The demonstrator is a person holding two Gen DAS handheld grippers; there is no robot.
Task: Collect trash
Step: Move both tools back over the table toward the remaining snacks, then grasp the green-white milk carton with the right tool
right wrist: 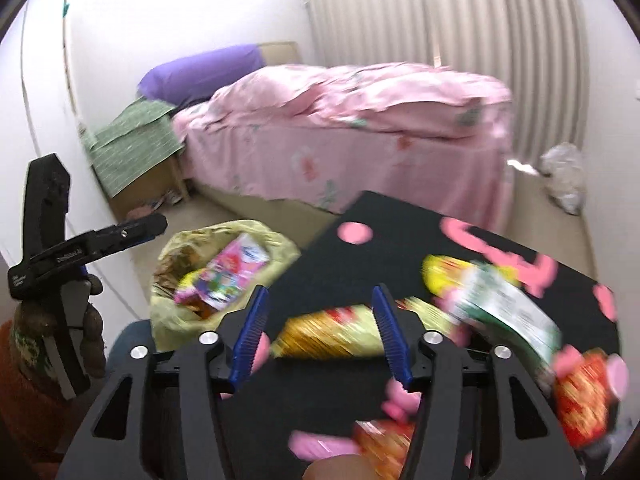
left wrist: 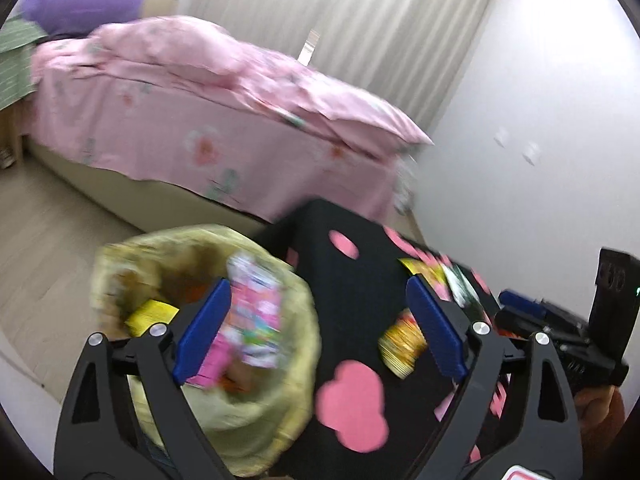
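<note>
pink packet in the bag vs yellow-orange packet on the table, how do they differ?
The pink packet sits inside the yellow-green bag; the yellow-orange packet lies flat on the black table. The pink one is beside the table; the yellow-orange one lies ahead of the open right gripper. Both look like snack wrappers.

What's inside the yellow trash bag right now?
In the yellow trash bag: a pink printed packet on top, a yellow wrapper and something orange beside it. Anything deeper is covered by these and the bag's folds. Motion blur hides detail.
</note>
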